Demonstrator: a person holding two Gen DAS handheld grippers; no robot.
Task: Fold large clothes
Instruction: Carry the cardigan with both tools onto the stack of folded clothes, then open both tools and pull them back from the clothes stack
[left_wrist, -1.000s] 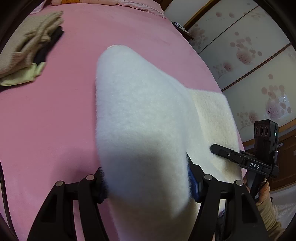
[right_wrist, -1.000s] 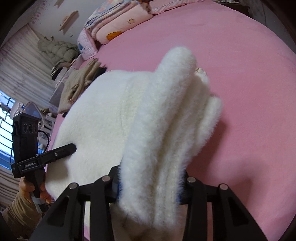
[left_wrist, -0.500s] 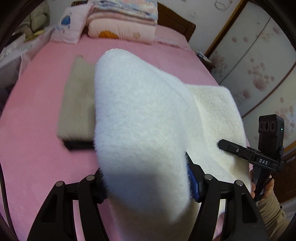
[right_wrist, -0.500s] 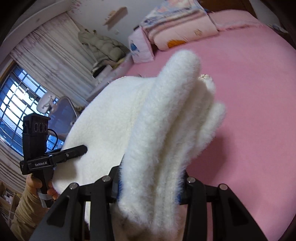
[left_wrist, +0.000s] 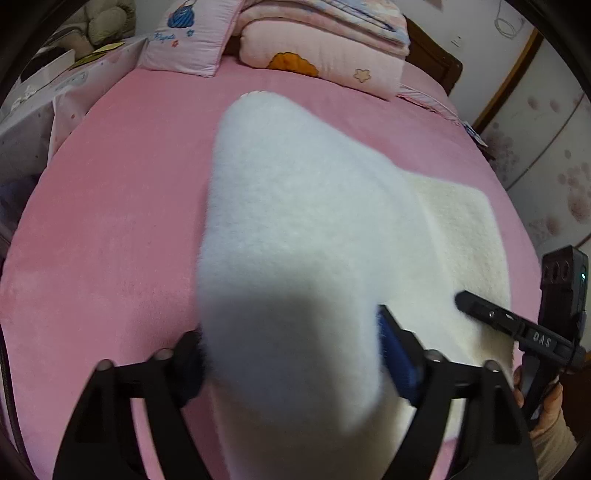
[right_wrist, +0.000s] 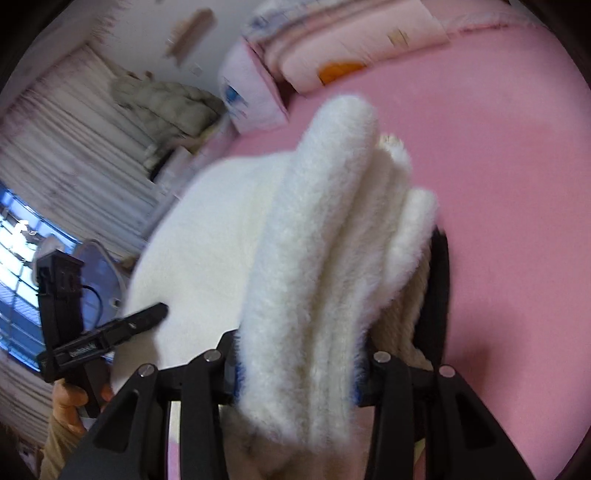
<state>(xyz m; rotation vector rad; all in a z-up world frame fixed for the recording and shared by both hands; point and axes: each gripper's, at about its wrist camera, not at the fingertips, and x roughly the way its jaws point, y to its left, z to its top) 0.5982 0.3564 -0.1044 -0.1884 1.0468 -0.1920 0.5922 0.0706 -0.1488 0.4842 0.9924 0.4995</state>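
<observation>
**White fleece held at two corners above the pink bed**

The pink bed (left_wrist: 110, 221) fills most of both views and lies ahead of and below each gripper. At its far end, well beyond the fingertips, sit a stack of folded pink quilts (left_wrist: 325, 48) and a pink pillow (left_wrist: 184, 40). In the right wrist view a window with curtains (right_wrist: 55, 177) shows off to the left of the gripper.

The white fleece garment (left_wrist: 303, 229) is the thing being folded. It appears already doubled into several thick layers, which show as stacked rounded edges in the right wrist view (right_wrist: 332, 240). It spans the gap between the two grippers, so its long axis runs from one hand to the other, across the person rather than away from them.

The left gripper (left_wrist: 291, 354) is clamped on a bulky bunch of the fleece, which bulges forward past its fingers and hides their tips. To its right, the fleece runs flat out to the right gripper (left_wrist: 517, 328), held in the person's hand. The right gripper (right_wrist: 299, 373) is likewise closed on the layered edge, and the left gripper (right_wrist: 103, 332) appears to its left, its tip touching the fleece.

Both hands seem equally placed on the garment, one at each end. I judge that the coming move is to lower the bundle onto the bed ahead, or bring the two ends together for one more fold; which one cannot be told. Either way, the grippers need to travel level, or the thick layers may slide apart.
</observation>
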